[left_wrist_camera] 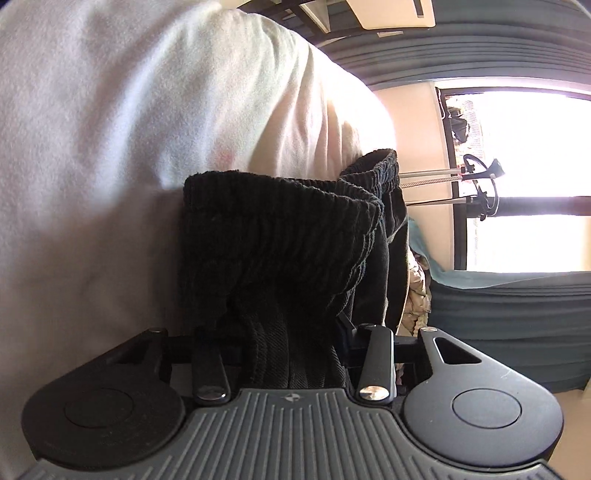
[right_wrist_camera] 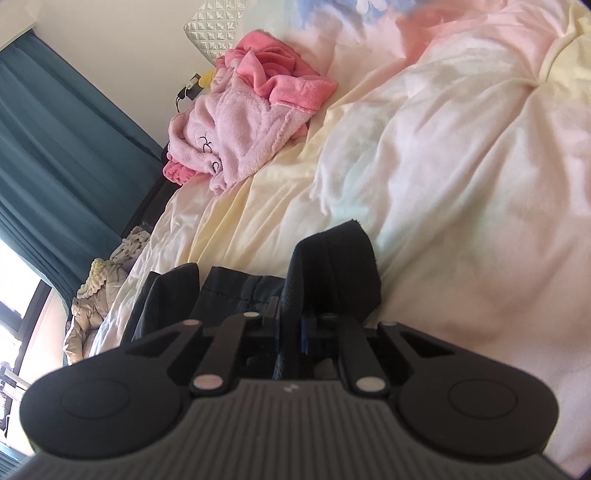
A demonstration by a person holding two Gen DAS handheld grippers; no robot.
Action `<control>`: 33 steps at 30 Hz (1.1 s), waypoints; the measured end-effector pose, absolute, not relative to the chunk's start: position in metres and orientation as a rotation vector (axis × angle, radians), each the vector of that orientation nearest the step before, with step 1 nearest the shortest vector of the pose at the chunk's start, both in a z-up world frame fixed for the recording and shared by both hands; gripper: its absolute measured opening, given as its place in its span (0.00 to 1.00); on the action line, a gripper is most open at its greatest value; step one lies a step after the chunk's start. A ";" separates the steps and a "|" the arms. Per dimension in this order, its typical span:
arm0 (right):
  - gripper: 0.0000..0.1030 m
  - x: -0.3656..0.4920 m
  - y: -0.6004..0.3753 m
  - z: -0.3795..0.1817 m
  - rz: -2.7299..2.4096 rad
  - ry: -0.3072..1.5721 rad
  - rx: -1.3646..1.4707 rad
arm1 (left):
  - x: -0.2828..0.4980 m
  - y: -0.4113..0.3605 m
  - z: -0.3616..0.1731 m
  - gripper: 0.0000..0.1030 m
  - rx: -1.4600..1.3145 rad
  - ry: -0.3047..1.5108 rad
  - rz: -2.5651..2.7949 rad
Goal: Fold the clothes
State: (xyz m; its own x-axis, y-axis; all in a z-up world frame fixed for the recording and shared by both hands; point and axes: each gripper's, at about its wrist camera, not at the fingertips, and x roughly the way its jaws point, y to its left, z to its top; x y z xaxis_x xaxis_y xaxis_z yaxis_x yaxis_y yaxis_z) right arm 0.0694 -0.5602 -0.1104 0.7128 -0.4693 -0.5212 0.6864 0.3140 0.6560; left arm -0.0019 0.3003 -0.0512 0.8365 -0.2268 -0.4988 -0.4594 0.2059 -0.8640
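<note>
A black garment (left_wrist_camera: 280, 236) with a ribbed elastic waistband stands bunched up in the left wrist view. It fills the gap of my left gripper (left_wrist_camera: 291, 332), whose jaws are shut on the thick wad; the fingertips are hidden by the cloth. In the right wrist view another part of the black garment (right_wrist_camera: 332, 266) rises as a folded flap over my right gripper (right_wrist_camera: 290, 317), which is shut on a thin edge of it. More black cloth lies flat to the left of that gripper. Everything rests on pale, rumpled bedding (right_wrist_camera: 443, 184).
A pink fluffy robe (right_wrist_camera: 243, 122) lies heaped further up the bed, below a quilted white pillow (right_wrist_camera: 214, 26). Teal curtains (right_wrist_camera: 55, 147) and a bright window (left_wrist_camera: 524, 147) flank the bed. A beige padded heap (right_wrist_camera: 99, 295) lies at the bed's left edge.
</note>
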 end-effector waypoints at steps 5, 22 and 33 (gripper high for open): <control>0.05 0.065 -0.558 -0.095 -0.779 0.213 0.980 | -0.013 0.293 -0.033 0.17 -1.334 0.520 0.119; 0.05 0.114 -0.552 -0.046 -0.704 0.154 0.763 | 0.112 0.269 0.044 0.09 -1.086 0.338 0.056; 0.05 0.339 -0.573 -0.006 -0.609 0.277 0.563 | 0.351 0.258 0.042 0.10 -0.830 0.478 0.215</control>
State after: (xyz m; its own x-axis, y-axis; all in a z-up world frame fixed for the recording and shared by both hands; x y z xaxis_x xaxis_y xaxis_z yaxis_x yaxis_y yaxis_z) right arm 0.3392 -0.5734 -0.0061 0.7899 -0.4616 -0.4037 0.6077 0.6774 0.4145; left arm 0.3511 0.2580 0.0419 0.8735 -0.0011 -0.4868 -0.3645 0.6614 -0.6555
